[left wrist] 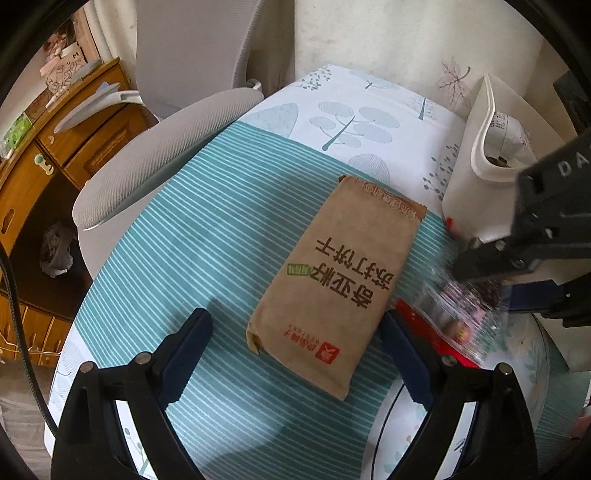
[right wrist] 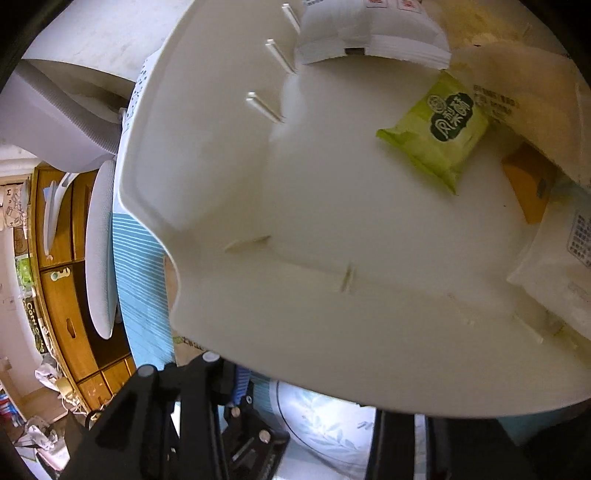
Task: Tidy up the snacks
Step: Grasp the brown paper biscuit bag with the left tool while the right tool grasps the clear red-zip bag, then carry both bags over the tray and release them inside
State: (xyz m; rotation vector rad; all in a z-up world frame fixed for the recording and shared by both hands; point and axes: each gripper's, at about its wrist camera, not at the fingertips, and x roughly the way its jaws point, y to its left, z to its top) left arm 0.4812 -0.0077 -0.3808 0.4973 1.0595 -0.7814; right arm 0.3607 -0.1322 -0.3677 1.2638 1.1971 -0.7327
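One flat brown paper cracker packet (left wrist: 332, 280) is laid on the striped teal cloth (left wrist: 207, 229), flanked untouched by the wide-spread left gripper (left wrist: 295, 354). One green pouch (right wrist: 439, 129) is seen in the white plastic bin (right wrist: 229, 155). The right gripper (left wrist: 476, 269) is blurred over a clear wrapper (left wrist: 454, 314); its grasp cannot be told.

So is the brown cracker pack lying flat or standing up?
Flat. The brown cracker pack lies printed face up on the striped cloth, between the open left fingers, untouched.

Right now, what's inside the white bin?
Inside the white bin: a green snack pack, a white pouch, an orange packet partly covered by pale bags. Whatever lies beneath those bags is hidden.
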